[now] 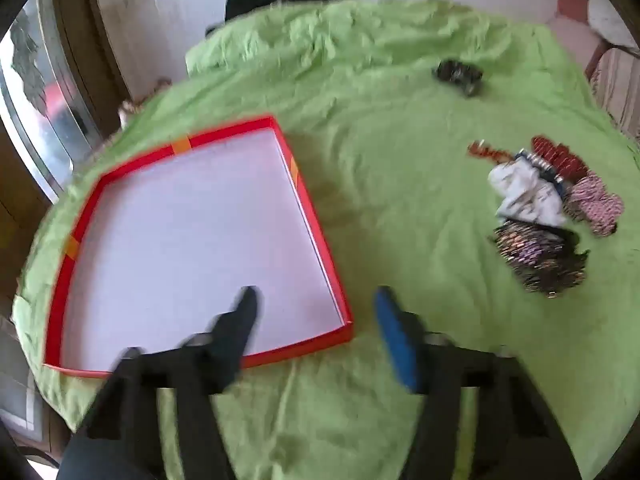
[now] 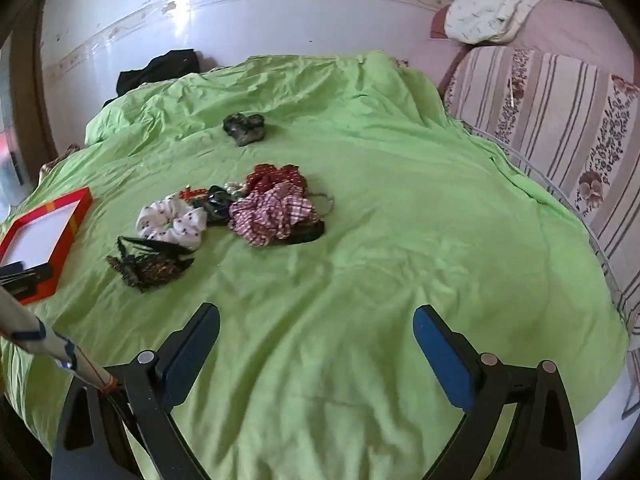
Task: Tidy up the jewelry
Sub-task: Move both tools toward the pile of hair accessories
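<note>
A shallow red box [image 1: 316, 220] with a white floor lies on the green bedsheet [image 1: 400, 200]; it also shows at the left edge of the right wrist view [image 2: 64, 236]. A pile of scrunchies and jewelry [image 1: 544, 208] lies to its right, seen in the right wrist view as a white scrunchie [image 2: 172, 222], a checked one [image 2: 272, 212], a red one [image 2: 276, 176] and a dark beaded piece [image 2: 148, 264]. My left gripper [image 1: 316, 300] is open and empty over the box's near right corner. My right gripper [image 2: 316, 316] is open and empty over bare sheet, short of the pile.
A separate dark scrunchie [image 2: 244, 128] lies farther back on the bed. Black clothing [image 2: 160, 68] sits at the far edge by the wall. A striped floral cushion [image 2: 560, 120] borders the bed on the right.
</note>
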The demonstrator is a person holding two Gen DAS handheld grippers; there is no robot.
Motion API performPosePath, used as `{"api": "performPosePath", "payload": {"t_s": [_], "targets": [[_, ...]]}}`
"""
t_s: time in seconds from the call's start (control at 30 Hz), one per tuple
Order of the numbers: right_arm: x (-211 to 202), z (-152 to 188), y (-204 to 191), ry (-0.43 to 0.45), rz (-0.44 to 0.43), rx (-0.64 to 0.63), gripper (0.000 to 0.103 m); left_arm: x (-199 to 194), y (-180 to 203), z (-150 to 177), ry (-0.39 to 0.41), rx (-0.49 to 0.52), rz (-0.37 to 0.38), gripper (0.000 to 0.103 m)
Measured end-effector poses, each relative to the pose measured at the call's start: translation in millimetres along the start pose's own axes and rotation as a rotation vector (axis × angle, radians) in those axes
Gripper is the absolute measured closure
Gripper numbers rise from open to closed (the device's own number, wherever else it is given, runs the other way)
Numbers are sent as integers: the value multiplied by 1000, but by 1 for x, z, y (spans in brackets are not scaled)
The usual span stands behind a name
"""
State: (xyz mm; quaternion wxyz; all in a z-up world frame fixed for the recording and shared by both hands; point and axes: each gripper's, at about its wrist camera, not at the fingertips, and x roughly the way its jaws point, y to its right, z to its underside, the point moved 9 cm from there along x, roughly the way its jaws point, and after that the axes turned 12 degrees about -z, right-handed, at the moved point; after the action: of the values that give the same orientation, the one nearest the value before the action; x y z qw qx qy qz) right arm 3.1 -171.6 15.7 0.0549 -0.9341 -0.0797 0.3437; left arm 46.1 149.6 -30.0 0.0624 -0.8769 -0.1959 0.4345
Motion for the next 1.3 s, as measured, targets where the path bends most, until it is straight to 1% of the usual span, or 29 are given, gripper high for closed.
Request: {"api": "performPosePath", "payload": {"t_s": [0.03, 0.07, 0.1, 0.2, 0.27, 0.37, 0.47, 0.53, 0.57, 0.6, 0.63, 0.7, 0.8, 0.9, 0.97, 1.17, 1.3], "targets": [[-1, 0, -1, -1, 1, -3, 3, 9, 0, 3, -25, -18, 11, 64], [-3, 0, -2, -3, 3, -8, 3, 10, -3, 5, -31, -40, 31, 64], [-4, 1, -2, -3, 4, -10, 3, 7, -5, 6, -29, -50, 34, 64], [-7, 2, -2, -8, 7, -9, 3, 3, -11, 8, -29, -51, 1, 64], [-8, 3, -2, -12, 9, -8, 3, -5, -17, 16, -23, -42, -25, 64], [-6, 5, -5, -22, 0, -3, 3, -17, -27, 14, -30, -59, -39, 64], [-2, 8, -13, -37, -15, -9, 3, -26, -36, 15, -41, -96, -12, 64], [0, 9, -19, -41, -21, -19, 3, -39, -39, 13, -20, -107, 8, 64], [0, 10, -21, -42, -22, -22, 3, -50, -37, 10, 2, -110, 21, 64], [2, 11, -23, -46, -23, -25, 3, -60, -34, 6, 23, -107, 35, 59], [3, 12, -24, -50, -24, -26, 3, -65, -31, 4, 34, -104, 42, 52], [5, 13, -26, -60, -23, -25, 3, -81, -20, 1, 72, -90, 62, 44], [7, 15, -25, -70, -13, -27, 3, -93, -3, 0, 103, -60, 88, 42], [8, 16, -20, -76, 1, -20, 3, -96, 15, 4, 98, -32, 115, 41], [10, 17, -16, -88, 8, -8, 3, -95, 18, 9, 93, -21, 125, 41], [16, 24, -8, -121, 16, 13, 3, -89, 33, 19, 71, 3, 121, 40], [21, 28, -4, -137, 23, 15, 3, -88, 34, 22, 64, 7, 122, 40]]}}
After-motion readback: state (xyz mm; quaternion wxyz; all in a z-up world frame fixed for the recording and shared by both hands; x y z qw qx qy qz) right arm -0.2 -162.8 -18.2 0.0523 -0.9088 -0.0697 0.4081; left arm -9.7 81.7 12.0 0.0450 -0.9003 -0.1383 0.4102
